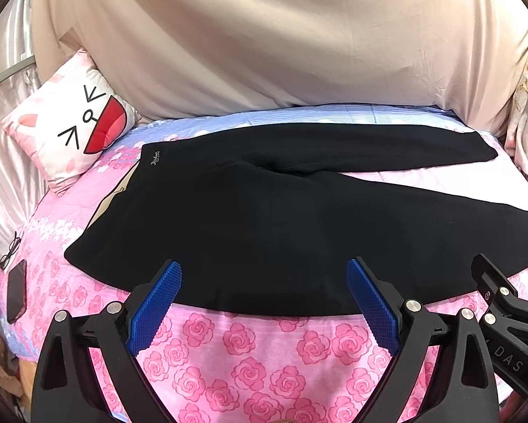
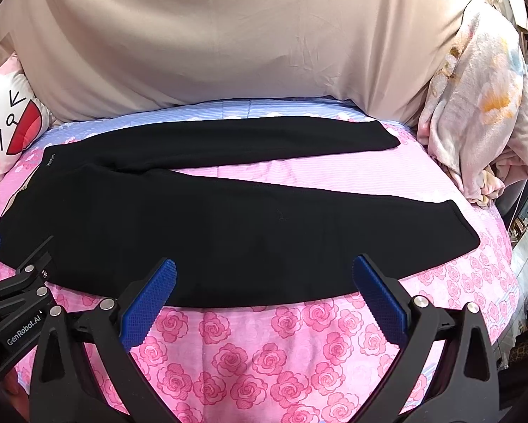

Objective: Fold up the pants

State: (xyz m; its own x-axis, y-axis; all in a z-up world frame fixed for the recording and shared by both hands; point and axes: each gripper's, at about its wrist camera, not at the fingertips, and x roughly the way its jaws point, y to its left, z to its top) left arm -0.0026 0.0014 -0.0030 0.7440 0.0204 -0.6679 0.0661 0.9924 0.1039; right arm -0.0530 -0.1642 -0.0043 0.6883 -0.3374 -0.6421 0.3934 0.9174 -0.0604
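Both grippers, left (image 1: 264, 303) and right (image 2: 264, 299), hover wide and empty at the near edge of the pants (image 1: 264, 211), which we see spread flat on the bed (image 1: 246, 352), legs apart, so we judge no fold made yet

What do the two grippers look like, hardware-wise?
Both the left gripper and right gripper match: black angular plastic frames, silver round pivot pins, and blue finger pads with a fine gridded texture. White lettering reads "GenRobot.AI" on the left, "DAS" on the right. No cables visible.
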